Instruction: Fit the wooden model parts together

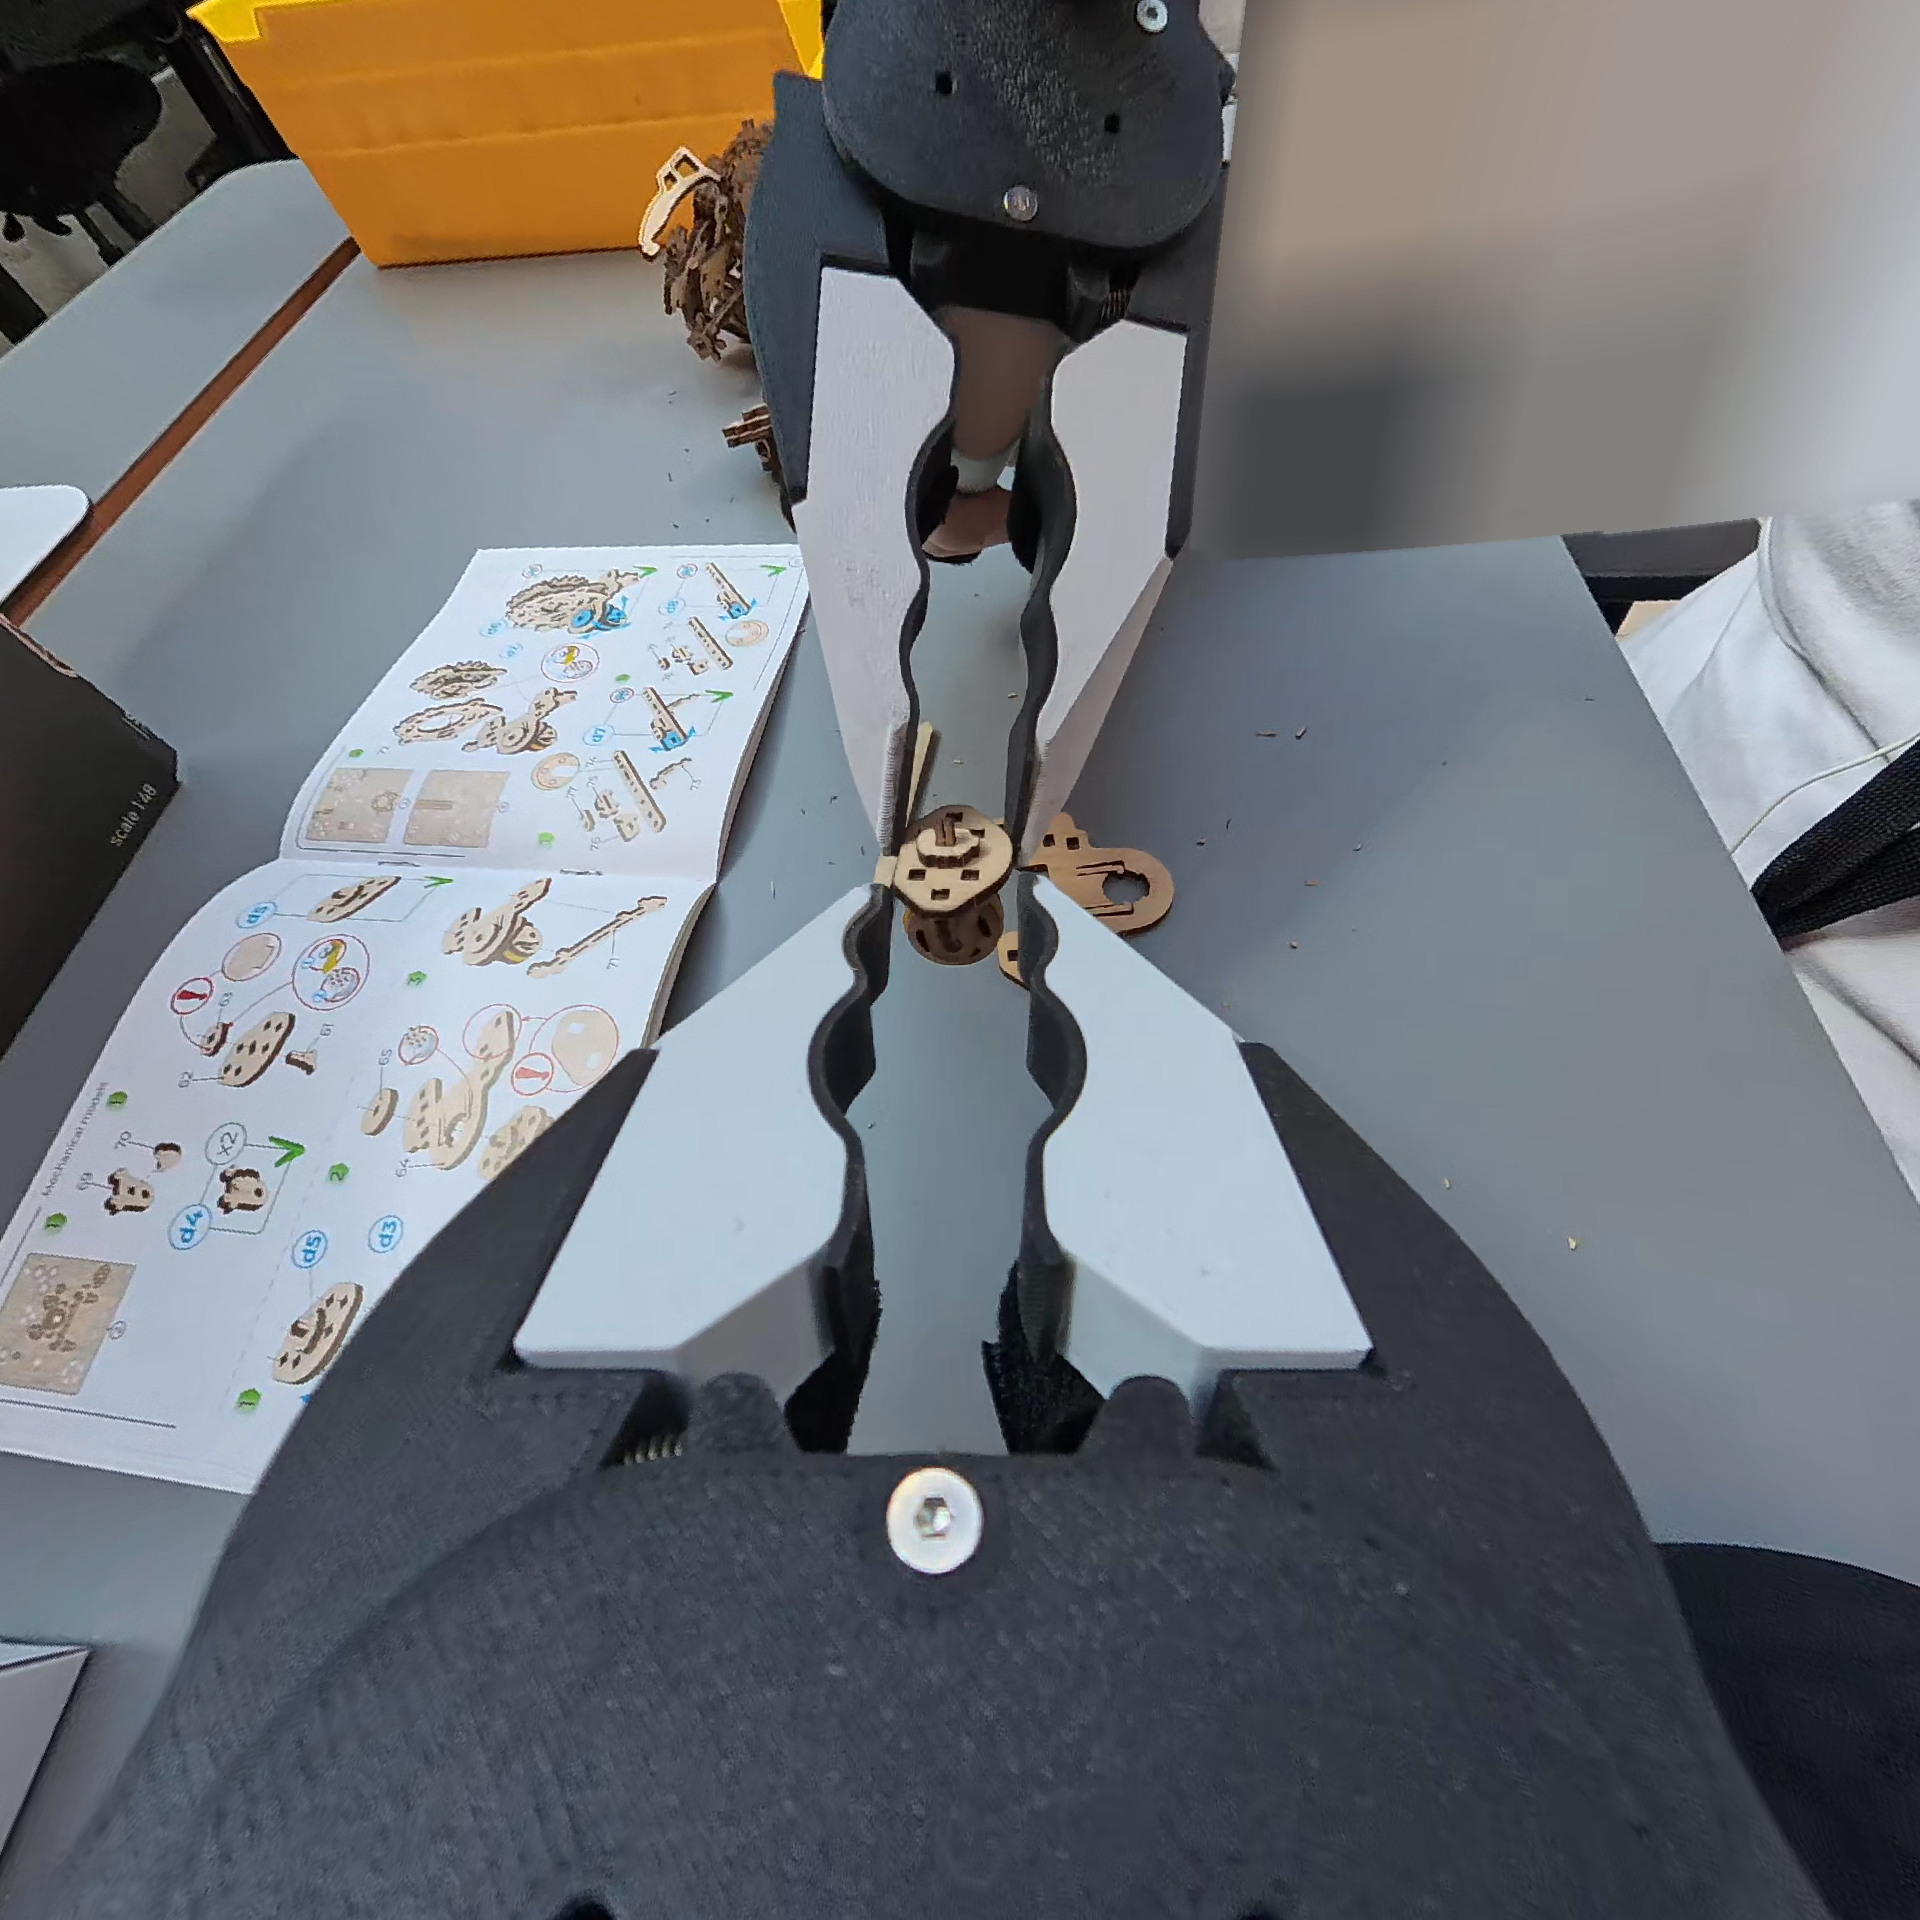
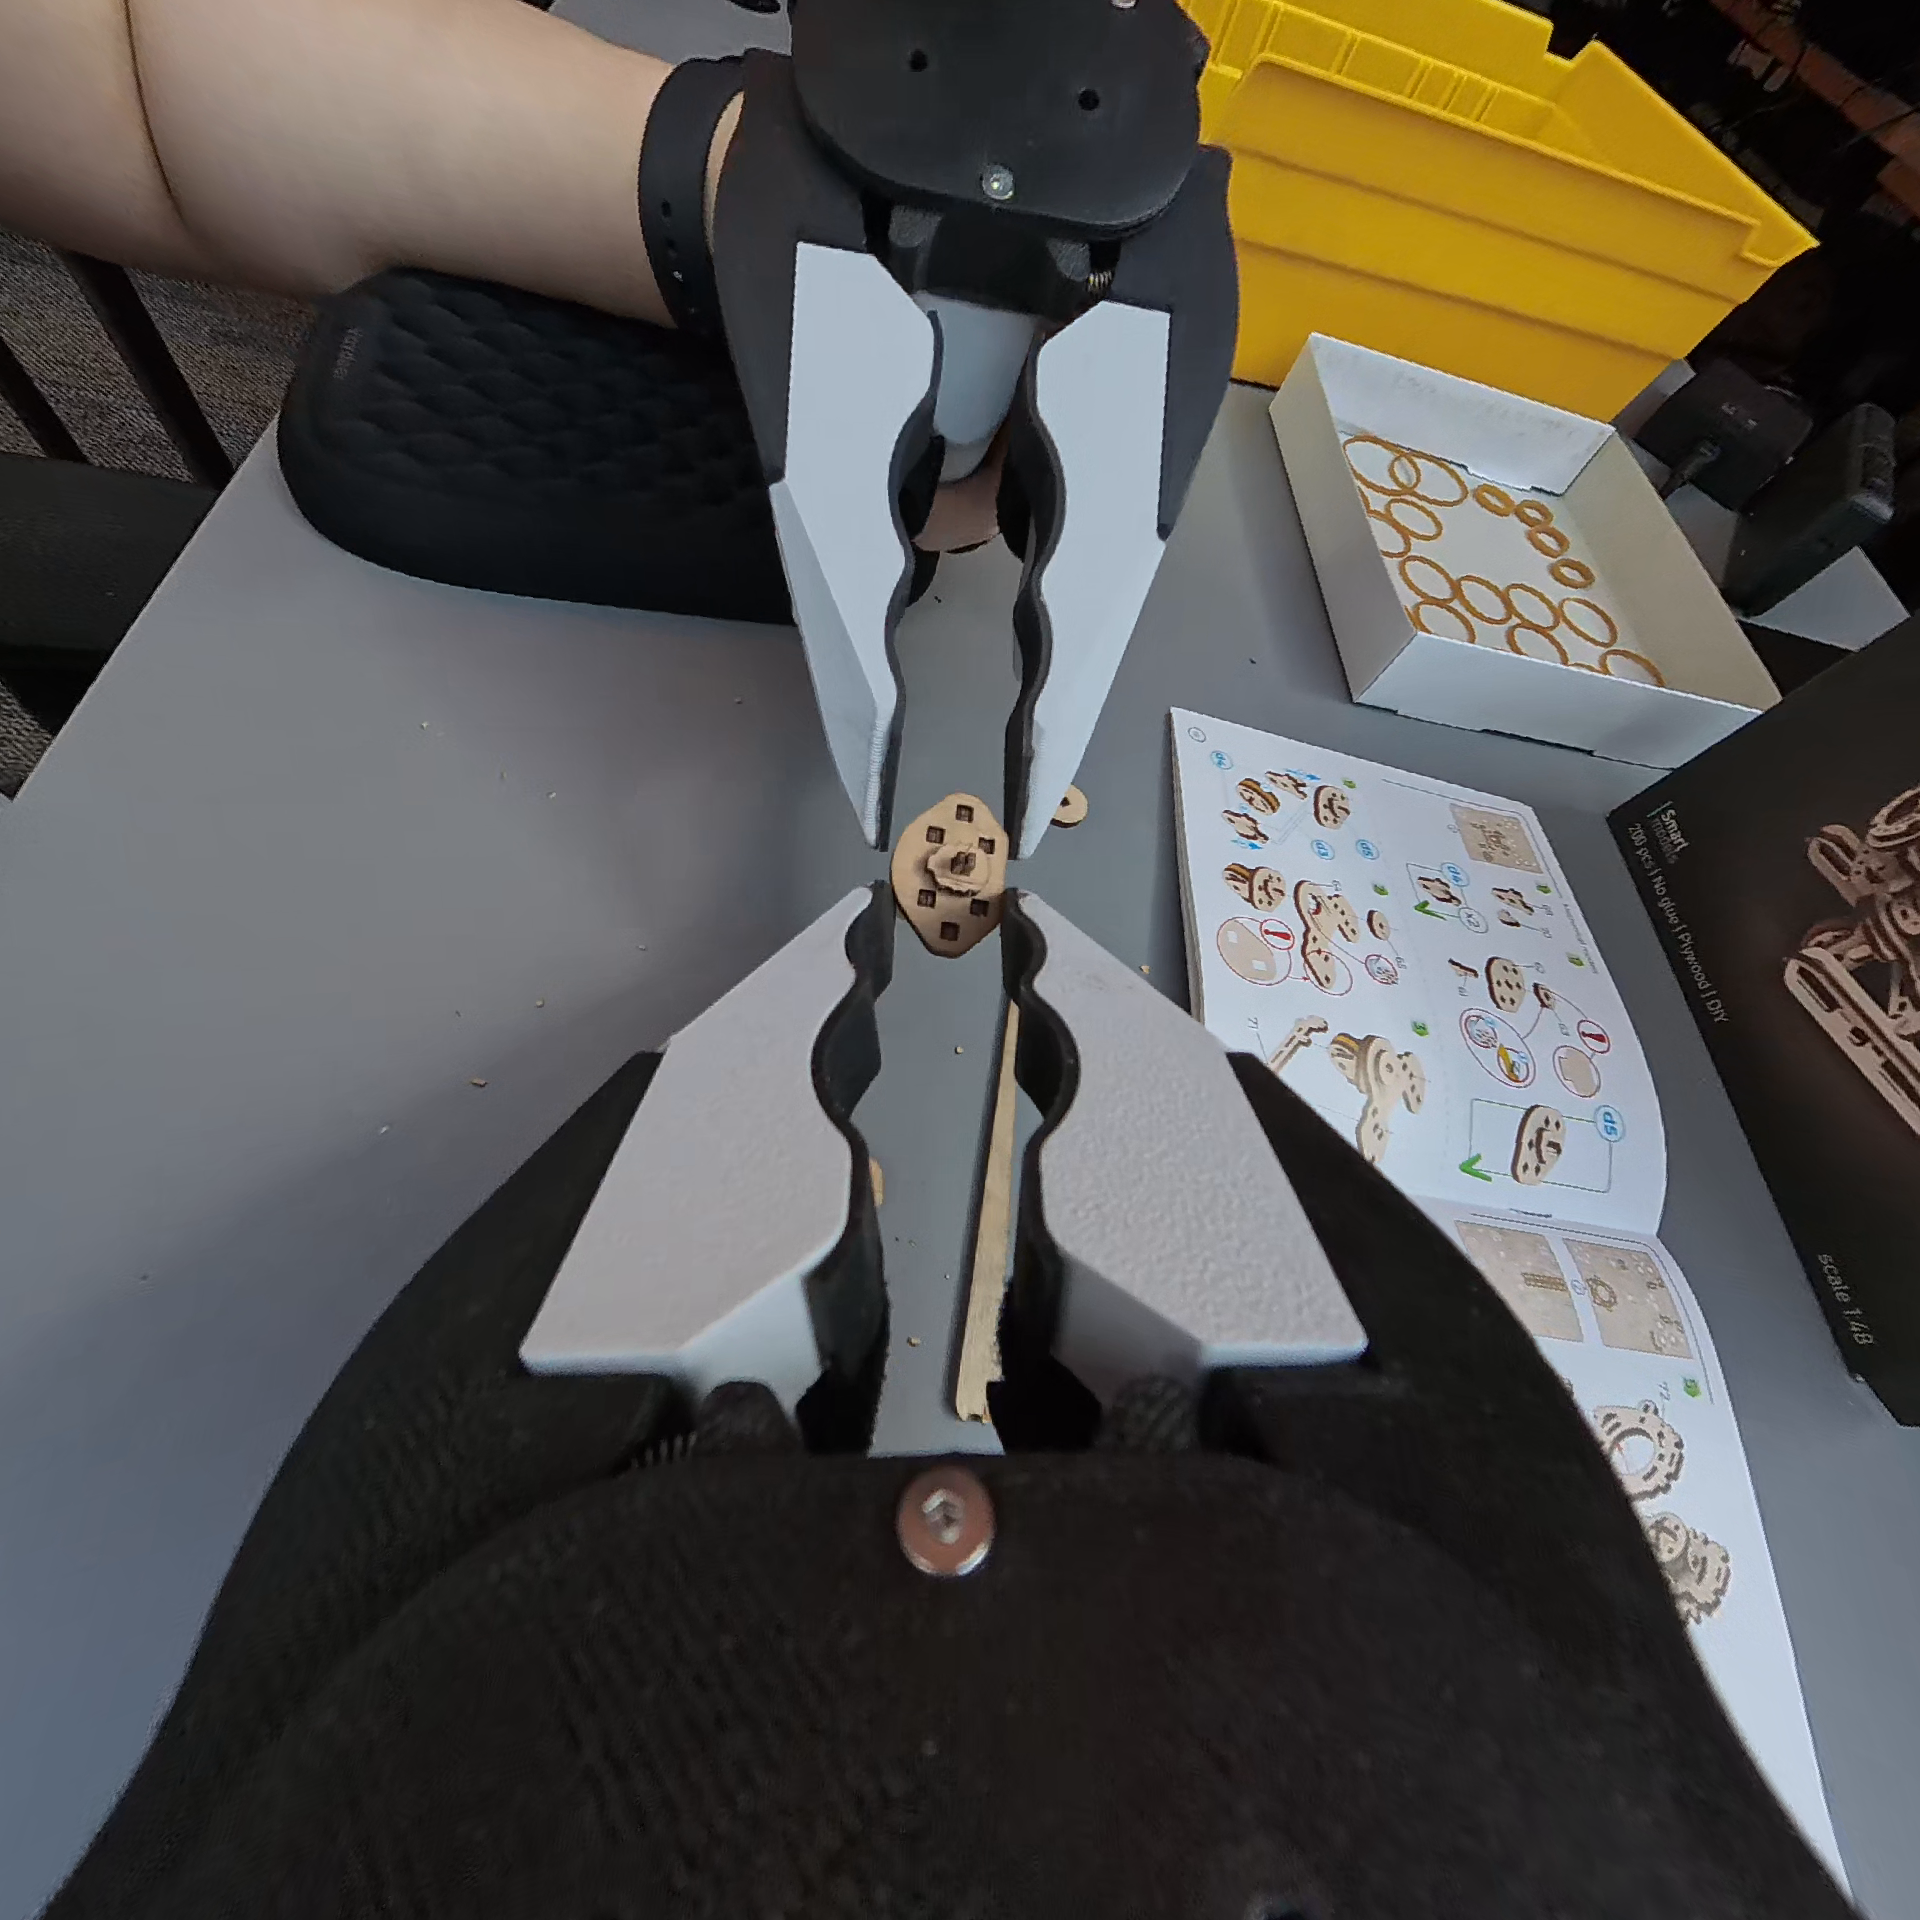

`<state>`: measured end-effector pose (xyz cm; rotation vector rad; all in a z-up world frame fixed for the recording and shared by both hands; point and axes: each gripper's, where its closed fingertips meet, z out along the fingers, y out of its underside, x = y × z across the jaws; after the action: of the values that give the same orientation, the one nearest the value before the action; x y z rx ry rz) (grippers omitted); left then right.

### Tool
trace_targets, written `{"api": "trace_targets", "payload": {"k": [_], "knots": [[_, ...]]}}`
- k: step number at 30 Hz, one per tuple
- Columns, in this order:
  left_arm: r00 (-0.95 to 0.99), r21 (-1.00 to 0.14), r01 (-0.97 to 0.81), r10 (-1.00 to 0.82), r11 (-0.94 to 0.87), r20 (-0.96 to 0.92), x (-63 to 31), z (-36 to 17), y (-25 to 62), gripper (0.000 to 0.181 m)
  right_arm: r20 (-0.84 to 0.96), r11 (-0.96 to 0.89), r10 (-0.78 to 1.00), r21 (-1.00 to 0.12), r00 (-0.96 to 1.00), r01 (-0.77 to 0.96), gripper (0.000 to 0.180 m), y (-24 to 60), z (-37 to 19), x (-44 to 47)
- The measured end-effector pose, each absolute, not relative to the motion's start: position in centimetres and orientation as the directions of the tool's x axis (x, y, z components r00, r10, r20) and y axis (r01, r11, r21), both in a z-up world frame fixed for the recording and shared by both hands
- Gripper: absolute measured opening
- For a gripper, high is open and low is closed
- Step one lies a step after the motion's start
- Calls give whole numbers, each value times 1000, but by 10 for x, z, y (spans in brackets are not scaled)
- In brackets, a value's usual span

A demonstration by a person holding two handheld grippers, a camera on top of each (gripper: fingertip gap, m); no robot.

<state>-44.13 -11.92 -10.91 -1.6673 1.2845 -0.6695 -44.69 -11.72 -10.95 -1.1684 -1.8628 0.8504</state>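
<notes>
1. Left tongs (image 1: pixel 951 891) clamped across the wooden spool assembly (image 1: pixel 951 868), tips pinching its disc edges, held above the tabletop (image 1: pixel 1455 935).
2. Right tongs (image 2: pixel 945 902) meeting it tip to tip from the opposite side, closed on the same assembly (image 2: pixel 951 875); thin wooden strip (image 2: pixel 987 1195) trapped along the right-hand pad.
3. Judged light, stiff, brittle: thin plywood, tabs likely to snap. Best gripped on the disc rims, never the small centre peg.
4. Left wrist view only: second disc behind the first, loose flat cut parts (image 1: pixel 1101 883) lying below, heap of finished wooden pieces (image 1: pixel 717 239) by the yellow bin (image 1: pixel 499 125).
5. Right wrist view only: single disc face with square holes, white tray of rubber rings (image 2: pixel 1507 561), black box (image 2: pixel 1808 987), forearm on a black pad (image 2: pixel 520 457).
6. Both views: open instruction booklet (image 1: pixel 447 935) beside the work.
</notes>
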Motion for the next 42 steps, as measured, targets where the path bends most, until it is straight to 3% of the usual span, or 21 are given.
{"api": "trace_targets", "payload": {"k": [17, 34, 37, 42], "knots": [[304, -865, -499, -944, -43, -129, -439, -117, -120, 20, 325, 429, 898, -795, -296, 430, 19, -119, -115, -449], [316, -858, -509, -942, -73, -108, -439, -120, -118, 21, 224, 333, 930, -848, -291, 412, 21, -116, -106, -445], [324, -838, -539, -939, -84, -115, -440, -125, -117, 21, 202, 293, 945, -874, -258, 388, 12, -111, -92, -446], [331, -798, -598, -930, -77, -158, -442, -134, -114, 21, 237, 336, 937, -808, -255, 484, 8, -113, -105, -453]]}}
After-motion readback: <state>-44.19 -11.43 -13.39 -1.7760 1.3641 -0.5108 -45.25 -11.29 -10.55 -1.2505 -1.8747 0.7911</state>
